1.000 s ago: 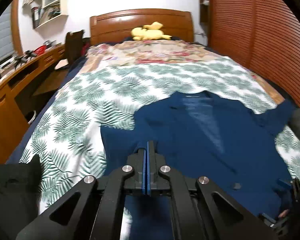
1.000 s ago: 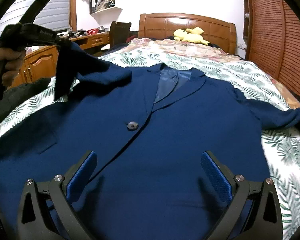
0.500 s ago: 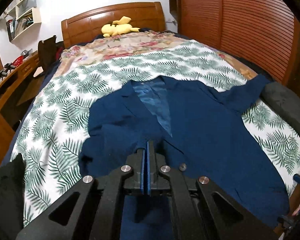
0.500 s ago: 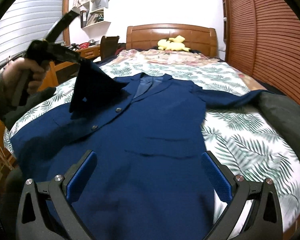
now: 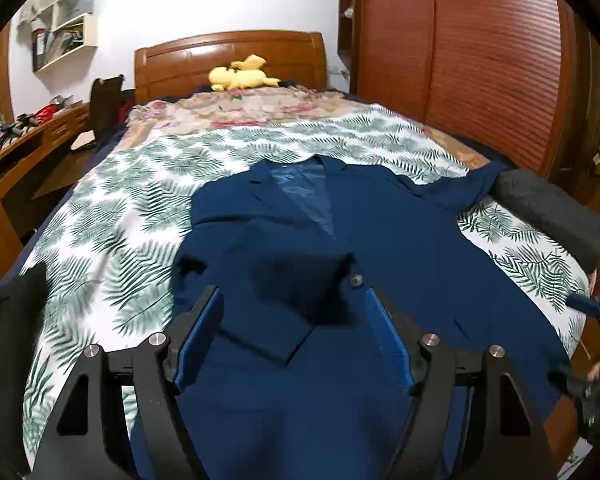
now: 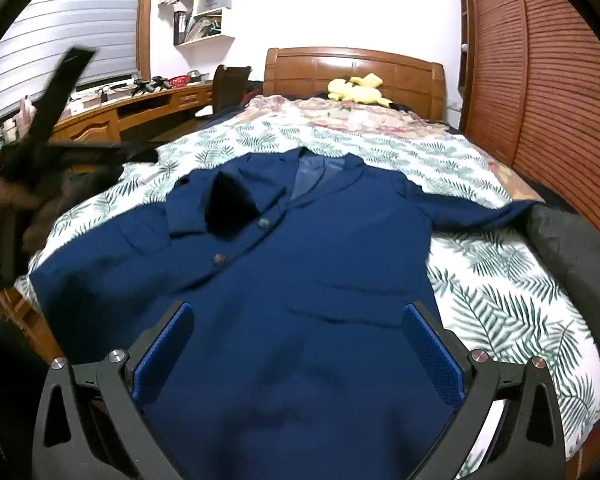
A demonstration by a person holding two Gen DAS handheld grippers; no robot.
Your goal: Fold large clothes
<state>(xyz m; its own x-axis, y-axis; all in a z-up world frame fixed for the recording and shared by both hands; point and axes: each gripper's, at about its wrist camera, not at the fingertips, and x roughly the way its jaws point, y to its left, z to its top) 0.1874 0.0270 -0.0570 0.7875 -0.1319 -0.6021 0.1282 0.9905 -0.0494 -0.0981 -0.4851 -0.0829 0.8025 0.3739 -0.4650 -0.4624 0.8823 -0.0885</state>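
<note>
1. Bed [image 5: 112, 216], leaf-print cover, is the landmark. Wooden headboard [image 5: 228, 56] at its far end, yellow plush toy [image 5: 240, 76] just in front of that, louvred wardrobe doors [image 6: 548, 92] along its right side, desk [image 6: 100, 120] along its left.
2. Navy blazer [image 6: 320, 248] lies face up across the near half of the bed, collar toward the headboard, hem at the near edge. One sleeve [image 5: 288, 296] is folded in over the chest, cuff near the buttons; the other sleeve [image 6: 480, 208] runs out flat toward the wardrobe side.
3. Dark grey bundle [image 5: 552, 212] sits on the bed's right edge, touching or just beside that outstretched cuff; can't tell which.
4. Left gripper [image 5: 296, 332] hovers over the folded sleeve, jaws spread wide, nothing between them. In the right view it shows only as a motion-blurred shape.
5. Right gripper [image 6: 296, 352] hangs above the blazer's lower front, jaws wide apart, empty.
6. Handling, judged: lined suit cloth, soft but with some body, heavier than a shirt, lining likely slippery so layers may slide. Best holds look like the outstretched cuff or the shoulder seam; pinch a full layer, not a button [image 6: 220, 259].
</note>
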